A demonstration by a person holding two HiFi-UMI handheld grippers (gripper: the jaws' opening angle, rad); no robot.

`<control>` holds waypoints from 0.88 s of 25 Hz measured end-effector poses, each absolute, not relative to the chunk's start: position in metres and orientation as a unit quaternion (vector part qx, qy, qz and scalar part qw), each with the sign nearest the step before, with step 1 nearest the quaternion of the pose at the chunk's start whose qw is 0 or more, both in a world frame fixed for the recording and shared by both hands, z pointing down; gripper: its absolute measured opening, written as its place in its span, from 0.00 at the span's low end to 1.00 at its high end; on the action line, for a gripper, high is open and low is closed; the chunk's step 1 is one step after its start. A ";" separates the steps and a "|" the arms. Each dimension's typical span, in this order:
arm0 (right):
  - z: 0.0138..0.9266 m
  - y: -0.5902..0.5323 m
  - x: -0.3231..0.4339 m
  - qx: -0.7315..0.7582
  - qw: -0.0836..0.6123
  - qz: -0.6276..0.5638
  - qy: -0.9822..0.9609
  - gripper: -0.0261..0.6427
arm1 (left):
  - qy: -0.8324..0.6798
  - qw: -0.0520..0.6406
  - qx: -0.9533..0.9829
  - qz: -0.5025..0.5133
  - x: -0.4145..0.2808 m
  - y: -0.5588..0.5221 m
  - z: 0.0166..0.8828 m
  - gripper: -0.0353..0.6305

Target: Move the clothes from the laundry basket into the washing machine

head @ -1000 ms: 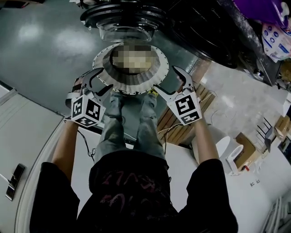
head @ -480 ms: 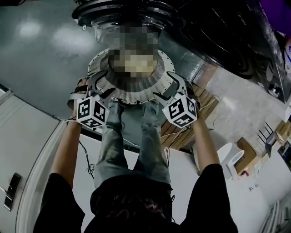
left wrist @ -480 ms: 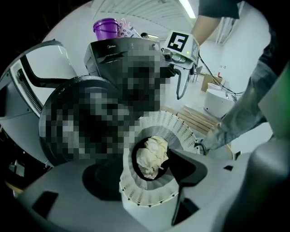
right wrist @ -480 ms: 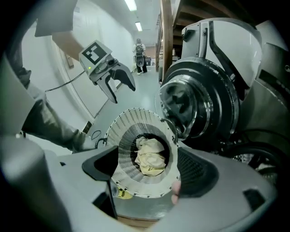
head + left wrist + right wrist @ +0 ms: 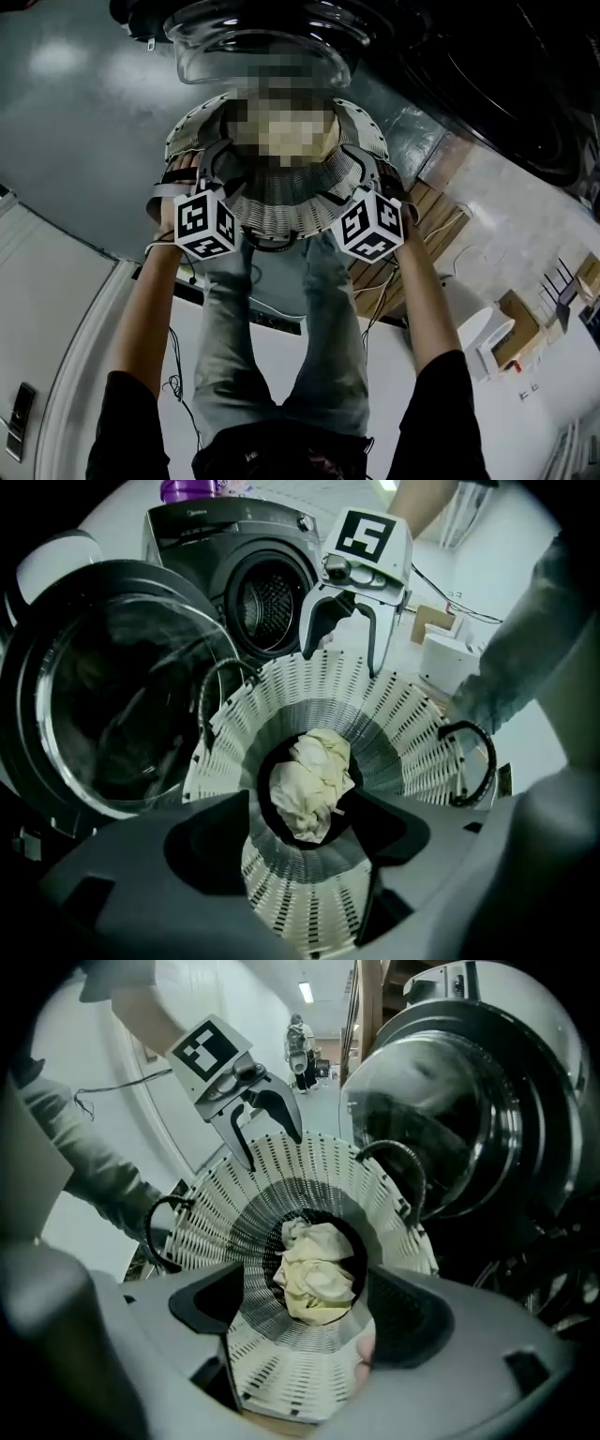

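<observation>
A crumpled cream cloth point(image 5: 309, 782) lies at the bottom of the white laundry basket point(image 5: 412, 724). The left tongs point(image 5: 270, 1146) and the right tongs point(image 5: 339, 658) hang over opposite sides of the basket's rim. Both are spread and pinch nothing, and the cloth lies below and between them.

Slatted plastic laundry basket point(image 5: 412, 724) — crumpled cloth point(image 5: 311, 782) — glossy glass washing machine door point(image 5: 112, 714).

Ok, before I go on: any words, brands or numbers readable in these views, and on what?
Nothing reads clearly.
Back washing machine, panel badge: too small to read.
Marker cubes: coded squares only, no words.
Shirt print: dark, cut off, unreadable.
</observation>
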State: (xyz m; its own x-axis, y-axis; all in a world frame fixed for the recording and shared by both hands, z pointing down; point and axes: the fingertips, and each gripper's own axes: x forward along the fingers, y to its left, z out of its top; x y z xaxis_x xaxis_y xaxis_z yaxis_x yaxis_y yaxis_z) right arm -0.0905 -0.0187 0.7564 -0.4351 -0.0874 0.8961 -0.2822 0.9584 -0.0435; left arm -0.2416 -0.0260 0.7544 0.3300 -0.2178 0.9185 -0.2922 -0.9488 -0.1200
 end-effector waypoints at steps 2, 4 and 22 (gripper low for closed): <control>0.776 -0.016 -0.097 0.101 0.527 0.084 -0.840 0.67 | -0.150 0.030 0.812 0.563 -0.239 -0.027 0.776 0.57; 0.793 -0.014 -0.101 0.087 0.537 0.068 -0.836 0.67 | -0.143 0.028 0.808 0.571 -0.236 -0.029 0.798 0.57; 0.946 -0.035 -0.107 0.050 0.622 0.000 -0.782 0.67 | -0.089 0.046 0.779 0.619 -0.232 -0.038 0.963 0.63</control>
State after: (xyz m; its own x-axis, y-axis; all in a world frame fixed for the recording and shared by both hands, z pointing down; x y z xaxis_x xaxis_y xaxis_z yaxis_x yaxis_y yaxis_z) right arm -0.1068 -0.0347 0.9461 -0.2219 -0.0783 0.9719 -0.0778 0.9950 0.0624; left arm -0.2316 -0.0377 0.9634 0.2179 -0.0817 0.9725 -0.1967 -0.9797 -0.0382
